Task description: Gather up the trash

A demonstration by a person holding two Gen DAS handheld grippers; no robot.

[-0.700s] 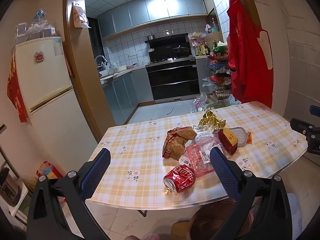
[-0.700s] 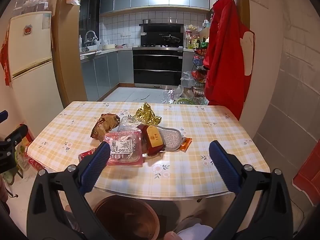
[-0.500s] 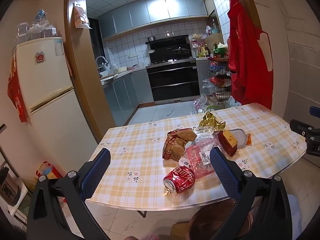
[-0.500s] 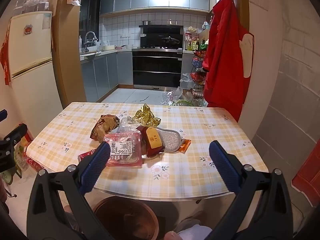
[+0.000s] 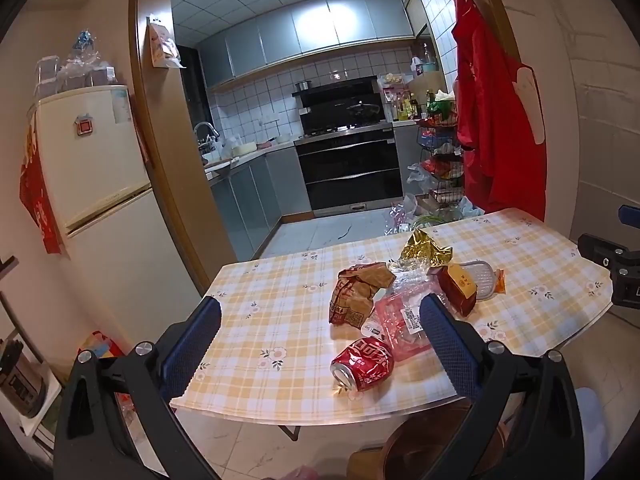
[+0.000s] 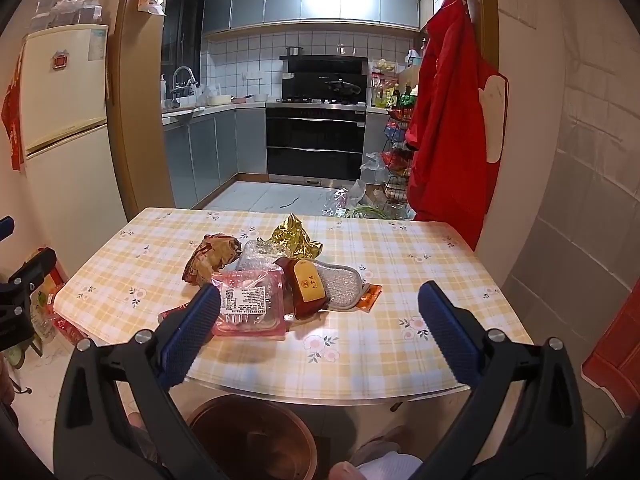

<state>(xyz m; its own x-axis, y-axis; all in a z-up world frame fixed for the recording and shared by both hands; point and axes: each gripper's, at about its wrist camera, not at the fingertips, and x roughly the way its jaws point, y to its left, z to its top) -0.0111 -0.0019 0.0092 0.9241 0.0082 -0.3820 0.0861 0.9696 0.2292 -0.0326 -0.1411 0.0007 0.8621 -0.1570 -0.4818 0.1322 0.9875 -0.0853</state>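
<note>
A heap of trash lies on the checked tablecloth [image 5: 280,304]: a crushed red can [image 5: 363,363], a crumpled brown wrapper [image 5: 358,290], a pink plastic tray [image 6: 248,302], a gold foil [image 6: 296,237], a dark red packet [image 6: 306,285] and a clear silver-lined tray [image 6: 340,286]. My left gripper [image 5: 320,344] hangs open before the table's near edge, the can between its fingers in the picture but farther off. My right gripper [image 6: 318,326] is open too, short of the pile, with nothing held. A brown bin [image 6: 252,438] stands under the near edge.
A cream fridge [image 5: 92,184] stands at the left. A red coat [image 6: 448,136] hangs on the right wall. Beyond the table the kitchen holds an oven [image 6: 316,140], a wire rack [image 6: 394,164] and bags on the floor. The person's knee [image 6: 384,466] shows below.
Both views have drawn back very slightly from the table; the trash has not moved and both grippers stay open.
</note>
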